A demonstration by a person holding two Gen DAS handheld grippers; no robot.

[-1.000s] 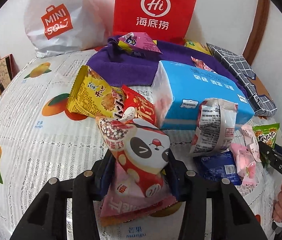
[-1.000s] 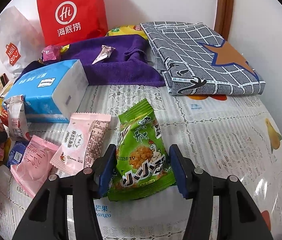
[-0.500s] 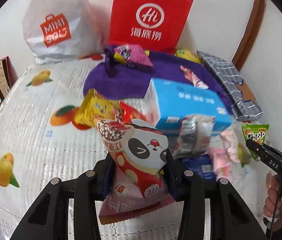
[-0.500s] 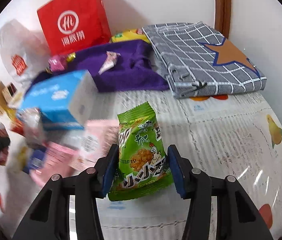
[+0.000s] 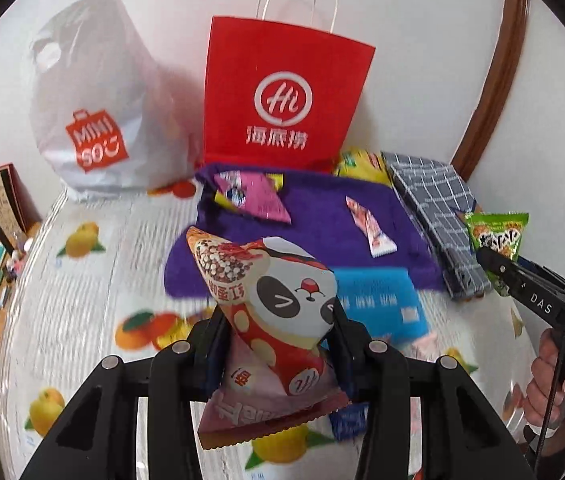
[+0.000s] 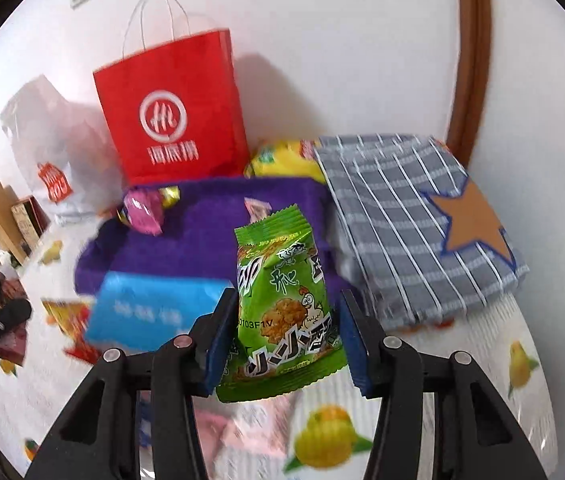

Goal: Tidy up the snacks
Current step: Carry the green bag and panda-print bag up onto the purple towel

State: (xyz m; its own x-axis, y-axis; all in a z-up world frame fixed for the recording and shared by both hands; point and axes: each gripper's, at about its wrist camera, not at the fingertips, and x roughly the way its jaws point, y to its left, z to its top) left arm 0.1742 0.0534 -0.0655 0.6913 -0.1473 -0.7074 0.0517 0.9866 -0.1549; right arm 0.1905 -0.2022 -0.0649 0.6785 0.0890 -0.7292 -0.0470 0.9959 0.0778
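Observation:
My left gripper (image 5: 278, 344) is shut on a red and white panda snack bag (image 5: 270, 304) and holds it raised above the table. My right gripper (image 6: 288, 340) is shut on a green chicken snack packet (image 6: 282, 308), also lifted; it shows at the right of the left wrist view (image 5: 496, 236). A red paper bag (image 5: 282, 100) stands open-topped against the back wall, also in the right wrist view (image 6: 174, 108). More snacks lie on a purple towel (image 5: 318, 224): a pink packet (image 5: 258, 198) and a slim stick packet (image 5: 368, 228).
A white Miniso plastic bag (image 5: 94, 112) stands left of the red bag. A blue tissue pack (image 5: 378, 304) lies in front of the towel. A folded grey checked cloth (image 6: 414, 220) lies at the right. Loose pink and yellow packets lie on the fruit-print tablecloth (image 5: 82, 292).
Both grippers have risen from the table with their packets and now look down from higher up, toward the red bag. The view is motion-blurred.

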